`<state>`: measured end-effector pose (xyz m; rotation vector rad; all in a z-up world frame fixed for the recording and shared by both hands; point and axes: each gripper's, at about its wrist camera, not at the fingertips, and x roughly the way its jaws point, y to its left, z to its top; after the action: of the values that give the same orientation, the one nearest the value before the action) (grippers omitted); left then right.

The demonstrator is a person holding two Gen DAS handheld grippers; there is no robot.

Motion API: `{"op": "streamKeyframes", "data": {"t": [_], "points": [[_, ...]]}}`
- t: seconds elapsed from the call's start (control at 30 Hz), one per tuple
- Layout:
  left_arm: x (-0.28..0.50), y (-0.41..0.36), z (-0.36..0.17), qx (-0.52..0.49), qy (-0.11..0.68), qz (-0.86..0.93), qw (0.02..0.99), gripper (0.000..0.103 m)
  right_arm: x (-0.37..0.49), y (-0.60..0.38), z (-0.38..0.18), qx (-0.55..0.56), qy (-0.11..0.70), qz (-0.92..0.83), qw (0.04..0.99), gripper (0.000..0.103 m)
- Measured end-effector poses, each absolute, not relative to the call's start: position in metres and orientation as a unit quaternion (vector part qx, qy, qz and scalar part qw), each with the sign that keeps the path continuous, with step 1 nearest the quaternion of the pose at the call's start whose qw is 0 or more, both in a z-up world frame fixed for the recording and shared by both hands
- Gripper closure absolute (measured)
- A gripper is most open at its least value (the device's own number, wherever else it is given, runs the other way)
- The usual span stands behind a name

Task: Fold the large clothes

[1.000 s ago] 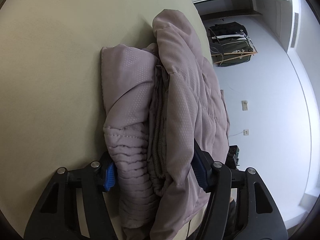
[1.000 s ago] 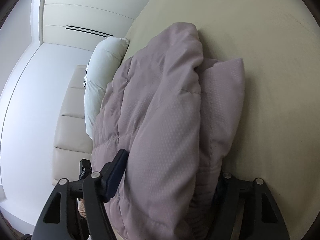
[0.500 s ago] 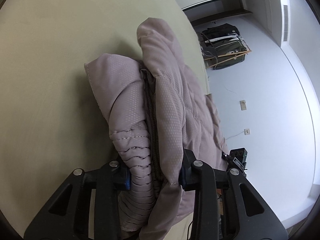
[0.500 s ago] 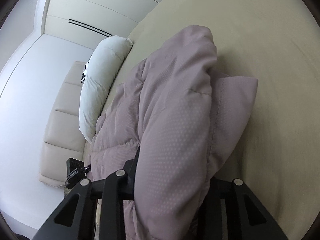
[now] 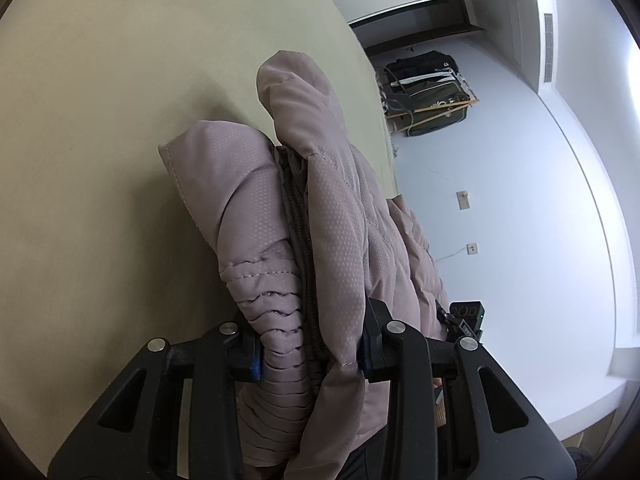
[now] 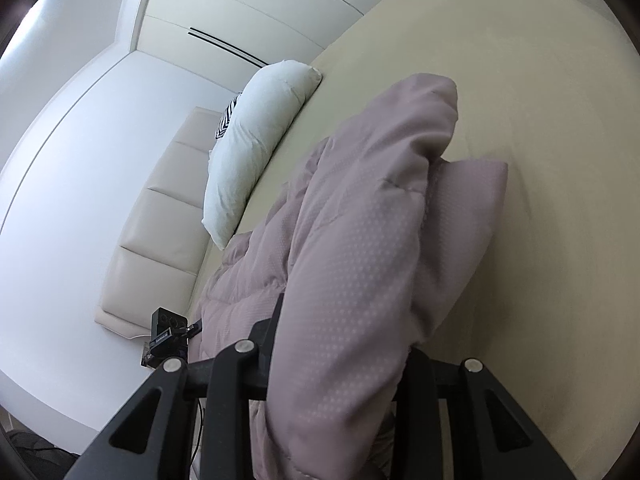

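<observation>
A mauve quilted jacket is bunched in thick layers over a beige bed sheet. My left gripper is shut on one end of the bundle, its blue pads pressing on the ribbed cuff and the outer layers. In the right wrist view the same jacket rises off the sheet, and my right gripper is shut on the other end. Fabric covers most of the right fingers. The far part of the jacket droops down to the sheet.
A white pillow lies at the head of the bed beside a padded cream headboard. Beyond the bed edge, dark bags on a wooden rack stand against the white wall. A small black device hangs by the jacket.
Both grippers closed on the jacket's ends, then lifted it off the sheet and carried it across the bed. The bundle is squeezed narrower between the fingers.
</observation>
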<state>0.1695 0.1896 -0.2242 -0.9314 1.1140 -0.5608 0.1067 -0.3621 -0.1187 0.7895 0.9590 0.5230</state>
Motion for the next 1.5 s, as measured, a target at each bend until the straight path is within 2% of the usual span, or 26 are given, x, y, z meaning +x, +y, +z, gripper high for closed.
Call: {"op": "streamKeyframes", "data": {"t": [0.13, 0.2, 0.37, 0.6, 0.87, 1.07, 1.2, 1.3, 1.5], "points": [[0.165, 0.197, -0.261, -0.434, 0.528, -0.226, 0.694, 0.069, 0.094, -0.381, -0.174, 0.419, 0.461, 0.201, 0.756, 0.068], [0.167, 0.198, -0.276, -0.45, 0.524, -0.227, 0.686, 0.066, 0.085, -0.393, -0.199, 0.451, 0.449, 0.196, 0.746, 0.061], [0.158, 0.203, -0.282, -0.445, 0.523, -0.229, 0.69, 0.061, 0.078, -0.4, -0.222, 0.483, 0.411, 0.199, 0.747, 0.056], [0.134, 0.211, -0.286, -0.457, 0.508, -0.214, 0.697, 0.059, 0.083, -0.399, -0.211, 0.479, 0.42, 0.167, 0.752, 0.051], [0.118, 0.203, -0.283, -0.46, 0.503, -0.201, 0.704, 0.059, 0.09, -0.394, -0.204, 0.464, 0.431, 0.157, 0.758, 0.051], [0.103, 0.2, -0.28, -0.478, 0.494, -0.194, 0.7, 0.055, 0.104, -0.397, -0.195, 0.455, 0.442, 0.146, 0.759, 0.051], [0.101, 0.197, -0.28, -0.481, 0.494, -0.194, 0.698, 0.052, 0.094, -0.409, -0.204, 0.481, 0.44, 0.157, 0.742, 0.048], [0.099, 0.198, -0.271, -0.471, 0.494, -0.186, 0.707, 0.051, 0.08, -0.419, -0.2, 0.486, 0.437, 0.142, 0.744, 0.039], [0.072, 0.201, -0.229, -0.411, 0.485, -0.144, 0.758, 0.046, 0.033, -0.432, -0.158, 0.409, 0.417, 0.08, 0.808, 0.034]]}}
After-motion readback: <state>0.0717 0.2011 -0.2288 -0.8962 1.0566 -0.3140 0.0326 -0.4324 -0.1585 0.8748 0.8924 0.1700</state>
